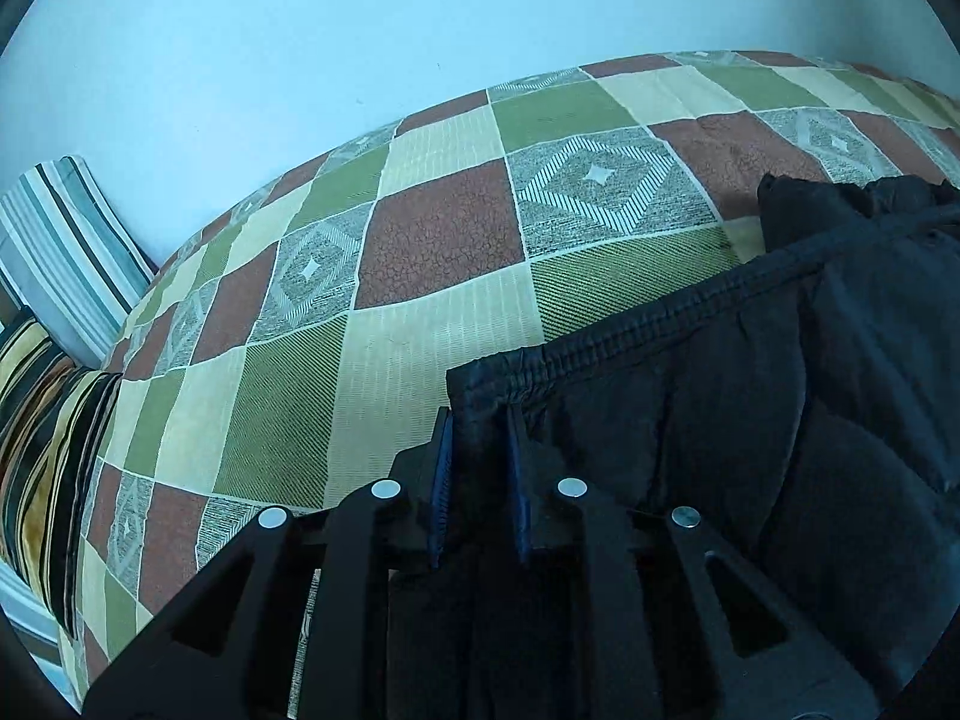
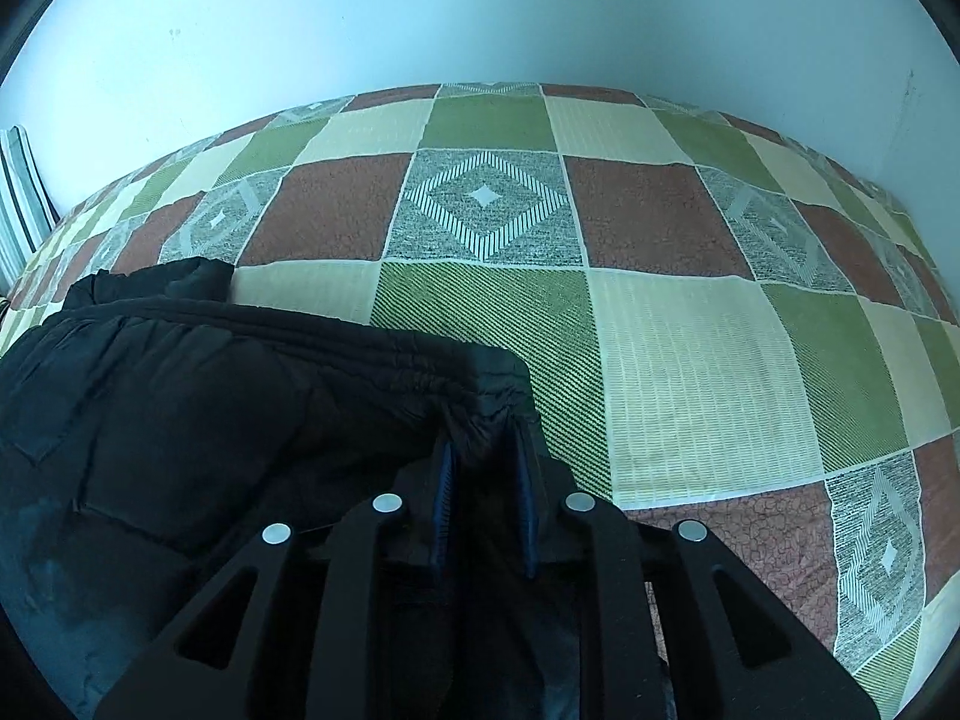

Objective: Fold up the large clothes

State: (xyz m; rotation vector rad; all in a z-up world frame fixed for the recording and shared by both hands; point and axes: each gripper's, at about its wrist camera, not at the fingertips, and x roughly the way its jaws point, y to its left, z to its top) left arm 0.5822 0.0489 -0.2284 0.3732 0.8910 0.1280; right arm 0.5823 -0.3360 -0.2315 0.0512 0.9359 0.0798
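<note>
The left gripper (image 1: 480, 420) has its 2 fingers set narrow with the left corner of a black padded jacket (image 1: 750, 420) between them; the fabric fills the gap and the blue pads (image 1: 443, 480) press it. The right gripper (image 2: 485, 438) is likewise narrow, clamped on the opposite corner of the same jacket (image 2: 210, 420).

The jacket lies on a checked bedspread (image 1: 420, 276) of green, cream, brown and grey squares. Its gathered, stitched hem (image 1: 690, 306) runs crosswise, from the left fingers away to their right, and from the right fingers away to their left, so the long axis spans between the 2 grippers. Beyond the hem a further dark fold (image 1: 840, 204) sticks out toward the pale wall (image 1: 300, 60).

Far left of the left fingers stand striped cushions (image 1: 66, 252).
</note>
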